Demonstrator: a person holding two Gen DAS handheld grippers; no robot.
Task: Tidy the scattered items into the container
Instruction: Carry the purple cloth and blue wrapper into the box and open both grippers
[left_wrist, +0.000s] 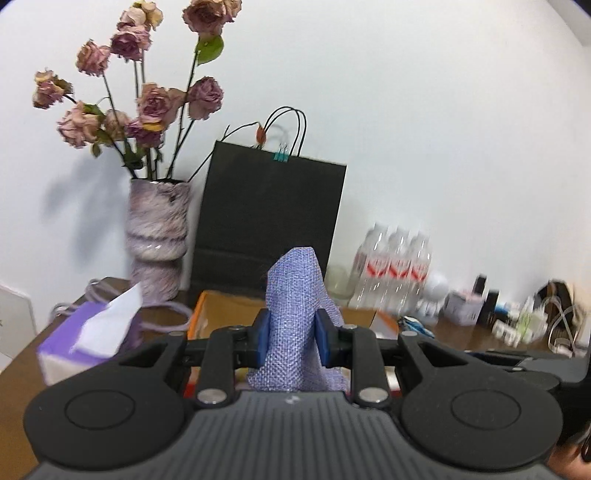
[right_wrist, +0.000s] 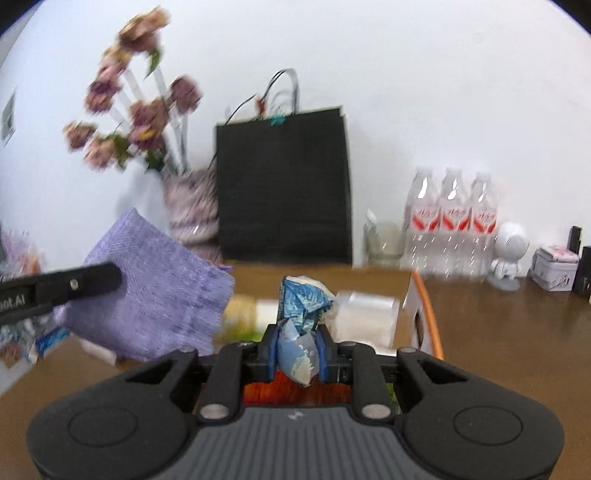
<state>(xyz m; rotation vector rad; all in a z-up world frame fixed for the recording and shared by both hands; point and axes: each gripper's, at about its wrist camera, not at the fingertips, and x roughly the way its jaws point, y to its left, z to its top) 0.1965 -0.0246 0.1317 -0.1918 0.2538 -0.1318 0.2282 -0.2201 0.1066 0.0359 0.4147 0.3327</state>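
My left gripper (left_wrist: 291, 334) is shut on a purple woven cloth (left_wrist: 293, 288), which stands up between the blue pads above an open cardboard box (left_wrist: 221, 310) with an orange edge. In the right wrist view the same cloth (right_wrist: 159, 295) hangs at the left, with one black finger (right_wrist: 92, 281) of the left gripper across it. My right gripper (right_wrist: 297, 345) is shut on a crumpled blue and white packet (right_wrist: 303, 304) over the box (right_wrist: 424, 295). A white roll (right_wrist: 369, 317) and a yellowish item (right_wrist: 240, 314) lie inside the box.
Behind the box stand a black paper bag (left_wrist: 269, 214) and a vase of dried roses (left_wrist: 159, 236). A purple tissue box (left_wrist: 88, 336) sits at the left. Three water bottles (right_wrist: 452, 221), a glass jar (right_wrist: 384, 240), a white figurine (right_wrist: 509, 254) and a tin (right_wrist: 556, 267) line the wall at the right.
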